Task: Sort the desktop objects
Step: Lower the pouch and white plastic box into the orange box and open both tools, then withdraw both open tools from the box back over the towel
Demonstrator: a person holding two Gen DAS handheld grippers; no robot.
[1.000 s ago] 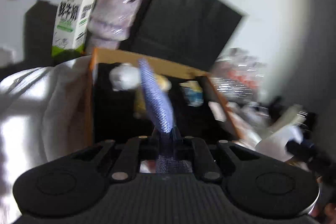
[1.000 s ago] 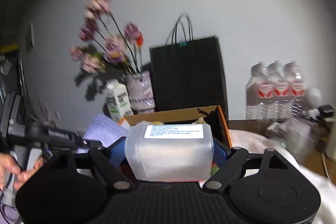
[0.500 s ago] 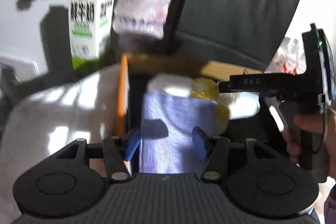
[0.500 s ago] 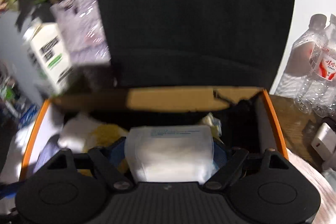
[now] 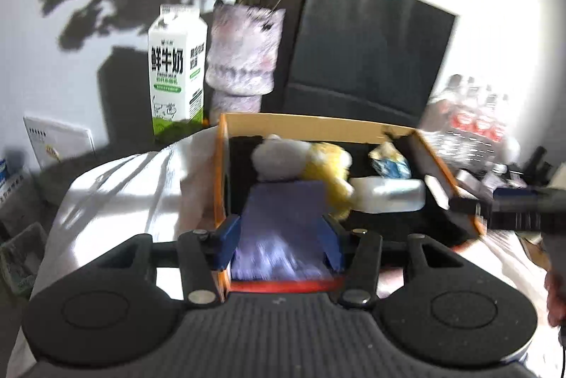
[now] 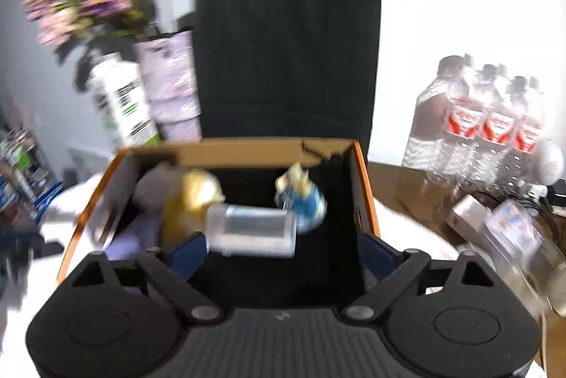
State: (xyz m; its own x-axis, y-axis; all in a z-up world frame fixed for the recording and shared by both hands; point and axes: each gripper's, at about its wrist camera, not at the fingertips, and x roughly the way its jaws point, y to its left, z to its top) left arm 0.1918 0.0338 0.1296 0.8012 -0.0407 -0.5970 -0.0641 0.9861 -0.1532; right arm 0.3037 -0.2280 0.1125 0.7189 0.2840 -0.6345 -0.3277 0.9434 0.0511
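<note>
An orange-edged cardboard box (image 5: 304,125) with a black inside holds a white and yellow plush toy (image 5: 283,156), a blue and white packet (image 5: 389,162), a translucent plastic container (image 5: 387,195) on its side, and a folded purple cloth (image 5: 283,211). My left gripper (image 5: 281,236) hovers at the box's near edge, its jaws closing. The cloth lies in the box, showing between the pads but not squeezed. My right gripper (image 6: 281,243) is over the box (image 6: 247,148), its jaws opening wide. The container (image 6: 251,229) lies loose below them, beside the toy (image 6: 191,201).
Behind the box stand a milk carton (image 5: 177,73), a vase of flowers (image 5: 244,59) and a black paper bag (image 5: 364,52). Water bottles (image 6: 488,123) and small clutter (image 6: 495,222) sit on the wooden table to the right. White fabric (image 5: 123,187) covers the left.
The left gripper let go of the purple cloth, which now lies flat in the box. The right gripper released the plastic container into the box. Both grippers have pulled back.
</note>
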